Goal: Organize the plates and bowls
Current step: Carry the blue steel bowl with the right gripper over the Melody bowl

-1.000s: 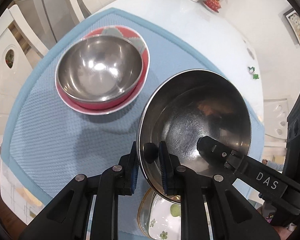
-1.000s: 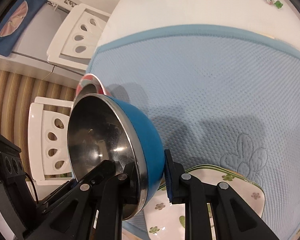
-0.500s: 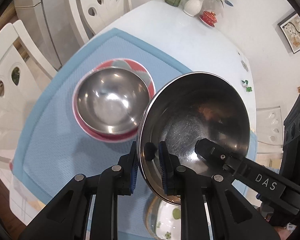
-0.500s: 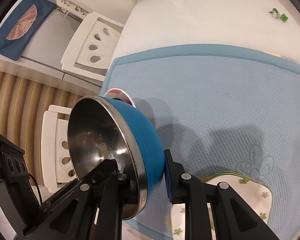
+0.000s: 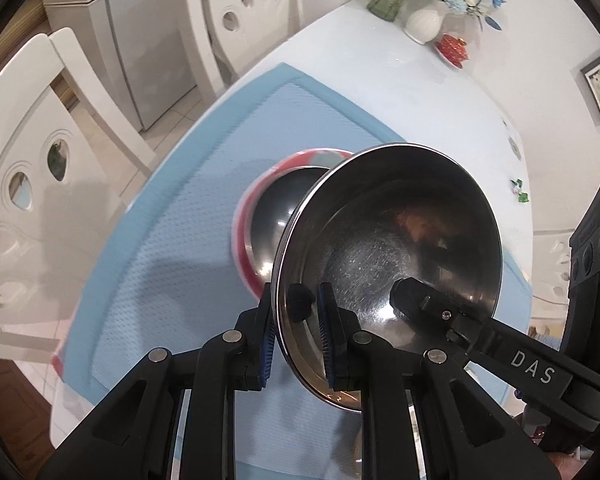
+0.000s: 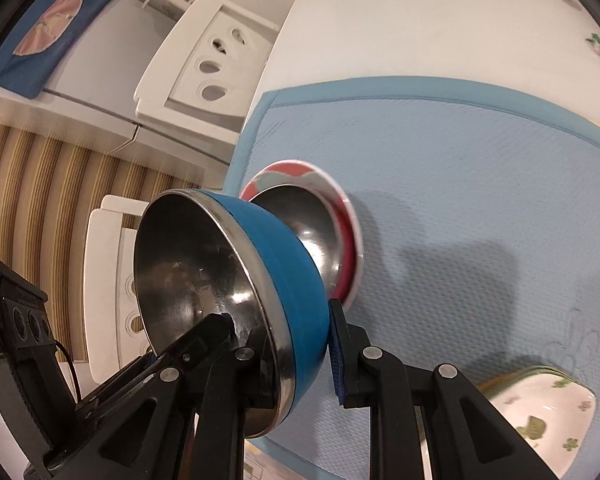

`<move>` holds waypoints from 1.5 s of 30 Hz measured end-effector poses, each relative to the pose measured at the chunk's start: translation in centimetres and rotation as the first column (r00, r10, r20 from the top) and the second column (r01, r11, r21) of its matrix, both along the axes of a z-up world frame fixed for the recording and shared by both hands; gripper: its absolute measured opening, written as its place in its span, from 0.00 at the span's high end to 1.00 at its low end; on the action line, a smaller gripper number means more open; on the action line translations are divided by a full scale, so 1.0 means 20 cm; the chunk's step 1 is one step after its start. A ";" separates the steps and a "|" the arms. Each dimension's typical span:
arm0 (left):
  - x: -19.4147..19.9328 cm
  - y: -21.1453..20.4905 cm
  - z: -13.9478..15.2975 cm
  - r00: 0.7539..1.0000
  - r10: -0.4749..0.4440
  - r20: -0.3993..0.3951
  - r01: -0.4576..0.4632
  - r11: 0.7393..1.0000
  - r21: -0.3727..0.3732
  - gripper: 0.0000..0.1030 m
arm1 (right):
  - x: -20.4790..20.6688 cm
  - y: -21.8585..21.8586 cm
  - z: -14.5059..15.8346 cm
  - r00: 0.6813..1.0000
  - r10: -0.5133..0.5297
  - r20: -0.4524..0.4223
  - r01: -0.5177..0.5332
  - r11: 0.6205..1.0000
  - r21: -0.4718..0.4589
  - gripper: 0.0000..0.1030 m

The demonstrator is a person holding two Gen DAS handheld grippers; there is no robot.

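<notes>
Blue bowl (image 6: 284,280) higher now, tipped sideways.

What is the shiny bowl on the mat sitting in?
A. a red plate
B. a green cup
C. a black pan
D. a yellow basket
A: the steel bowl on the blue mat sits inside a red plate, whose red rim shows around it; both grippers hold a different, blue bowl up above it.

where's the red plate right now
The red plate lies on the blue mat near its left edge, under a steel bowl, partly hidden behind the lifted blue bowl.
</notes>
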State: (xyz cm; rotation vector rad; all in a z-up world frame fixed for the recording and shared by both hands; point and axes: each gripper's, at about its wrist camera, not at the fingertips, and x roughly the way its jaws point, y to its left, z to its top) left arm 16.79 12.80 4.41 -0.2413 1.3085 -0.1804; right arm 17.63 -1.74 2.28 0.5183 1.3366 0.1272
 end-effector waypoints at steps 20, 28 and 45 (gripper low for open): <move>0.12 0.16 -0.15 0.997 -0.052 -0.054 0.051 0.998 -0.023 0.85 | 0.14 0.15 -0.17 0.995 -0.022 -0.099 0.020 1.000 -0.019 0.83; 0.11 0.15 -0.16 0.996 -0.077 -0.045 0.075 0.997 -0.031 0.85 | 0.14 0.14 -0.19 0.993 -0.036 -0.110 0.034 0.999 -0.016 0.82; 0.12 0.19 -0.15 0.995 -0.098 -0.026 0.096 0.993 -0.074 0.85 | 0.13 0.14 -0.18 0.993 -0.043 -0.113 0.042 0.999 -0.018 0.82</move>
